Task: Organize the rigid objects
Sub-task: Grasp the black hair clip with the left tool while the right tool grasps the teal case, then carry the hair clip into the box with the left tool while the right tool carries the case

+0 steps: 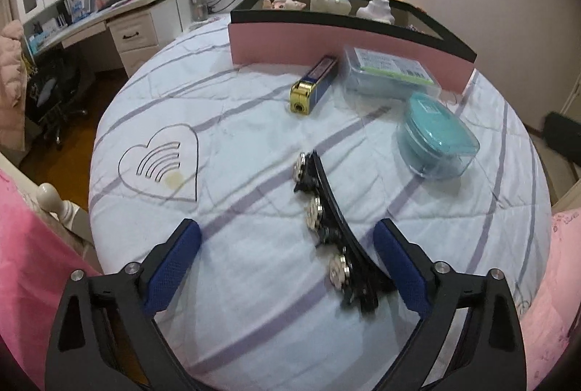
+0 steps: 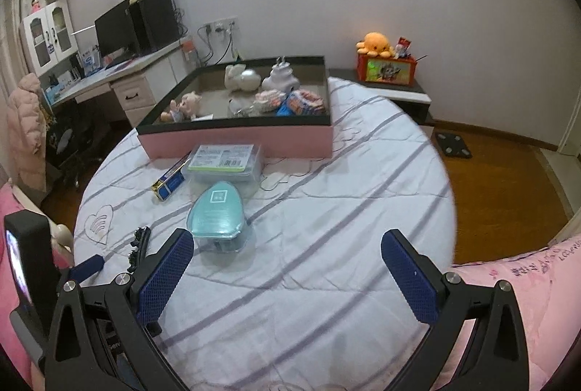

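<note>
I held my left gripper (image 1: 287, 253) low over the striped bedsheet (image 1: 254, 122), its 2 blue pads (image 1: 174, 267) standing wide apart with nothing pressed between them. The black jingle stick (image 1: 328, 220), a curved bar with metal discs along it, lay on the sheet between those pads, close beside the right-hand pad, though I could not tell if it touched. I used the pink tray (image 1: 326, 35) as my landmark: the stick lay well in front of it, on my side. Just in front of the tray's pink wall rested a blue and gold box (image 1: 314, 84) and, beside it, a clear flat case (image 1: 388, 71) with a green-edged label. A little nearer to me than that case sat the teal soap-shaped case (image 1: 435, 140) in its clear shell. Inside the tray were several small toys.

My right gripper (image 2: 287, 275) was also wide open and held nothing. The teal case (image 2: 218, 213) lay just beyond its left pad (image 2: 163, 278), in front of the tray (image 2: 239, 137). Far from the tray, at the left, the stick (image 2: 139, 244) showed beside the other gripper's blue pad.
</note>
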Tool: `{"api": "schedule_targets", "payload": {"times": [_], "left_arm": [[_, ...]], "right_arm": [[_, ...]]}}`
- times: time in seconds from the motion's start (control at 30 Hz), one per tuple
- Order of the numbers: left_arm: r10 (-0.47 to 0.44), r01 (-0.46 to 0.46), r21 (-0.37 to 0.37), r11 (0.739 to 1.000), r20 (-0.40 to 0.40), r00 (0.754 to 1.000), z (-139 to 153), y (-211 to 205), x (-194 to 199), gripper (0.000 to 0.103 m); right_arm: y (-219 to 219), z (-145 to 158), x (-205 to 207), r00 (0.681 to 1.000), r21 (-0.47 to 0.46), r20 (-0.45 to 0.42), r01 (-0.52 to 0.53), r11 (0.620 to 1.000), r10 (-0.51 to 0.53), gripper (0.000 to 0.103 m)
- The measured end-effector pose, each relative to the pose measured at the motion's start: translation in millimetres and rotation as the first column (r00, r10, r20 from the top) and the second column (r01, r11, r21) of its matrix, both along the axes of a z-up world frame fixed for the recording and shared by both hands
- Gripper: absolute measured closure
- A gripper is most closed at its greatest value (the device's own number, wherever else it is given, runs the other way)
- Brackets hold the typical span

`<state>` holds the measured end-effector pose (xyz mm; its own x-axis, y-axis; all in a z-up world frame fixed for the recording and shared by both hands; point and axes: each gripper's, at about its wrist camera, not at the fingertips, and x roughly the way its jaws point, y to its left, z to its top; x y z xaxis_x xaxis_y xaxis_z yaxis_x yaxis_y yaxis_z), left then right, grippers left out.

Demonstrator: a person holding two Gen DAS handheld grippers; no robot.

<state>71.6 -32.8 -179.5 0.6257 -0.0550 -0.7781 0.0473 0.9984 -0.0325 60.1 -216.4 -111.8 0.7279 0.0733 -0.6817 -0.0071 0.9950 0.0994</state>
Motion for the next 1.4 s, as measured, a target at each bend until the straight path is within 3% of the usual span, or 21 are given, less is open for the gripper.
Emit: {"api": "schedule_targets", "payload": {"times": [0.13,0.2,0.37,0.4,0.43,0.5,0.53,0.6,1.0,1.4], "left_arm": [[-0.026,0.025,0.016,1.000,0.049,0.998,1.1,1.2,-2.6,0.035],[-0.044,0.042,0.025,0.999,0.058,0.997,2.2,3.0,-4.8,0.042],[-0.063,0.062,0.024,0.998,0.074,0.995,4.8,10.3,-2.4,0.080],[-0.066,0.065,0.022,0.998,0.076,0.995,5.2,11.5,-1.7,0.080],[-0.071,0.070,0.015,0.997,0.076,0.995,5.3,12.0,-0.7,0.080],[-0.071,0.071,0.001,0.997,0.080,0.994,6.7,15.4,0.3,0.082],[-0.070,0.071,-0.006,0.997,0.080,0.994,7.1,17.2,0.9,0.084],[-0.071,0.073,-0.019,0.997,0.078,0.994,8.1,19.8,2.3,0.084],[-0.069,0.073,-0.041,0.996,0.094,0.993,24.0,23.8,10.1,0.084],[-0.073,0.085,-0.052,0.995,0.196,0.978,87.6,24.7,65.0,0.084]], "right_arm": [[14.4,-14.0,20.7,0.998,0.015,-0.029,-0.049,0.999,0.049,0.000],[23.5,-21.6,29.5,0.996,0.015,-0.044,-0.071,0.997,0.072,0.000],[43.5,-41.9,51.4,0.990,0.022,-0.089,-0.112,0.993,0.114,0.006],[46.2,-44.9,54.2,0.988,0.021,-0.096,-0.118,0.993,0.120,0.012],[49.6,-48.7,57.3,0.986,0.016,-0.109,-0.127,0.992,0.128,0.028],[56.2,-56.5,61.0,0.979,0.012,-0.134,-0.153,0.988,0.153,0.045],[58.7,-59.4,61.5,0.977,0.003,-0.141,-0.160,0.987,0.159,0.047],[61.5,-62.0,57.3,0.978,-0.023,-0.127,-0.167,0.986,0.163,0.048],[42.5,-48.9,50.1,0.979,0.049,-0.111,-0.169,0.984,0.174,0.048],[27.6,8.8,66.1,0.982,0.072,0.012,-0.189,0.979,0.189,0.048]]}}
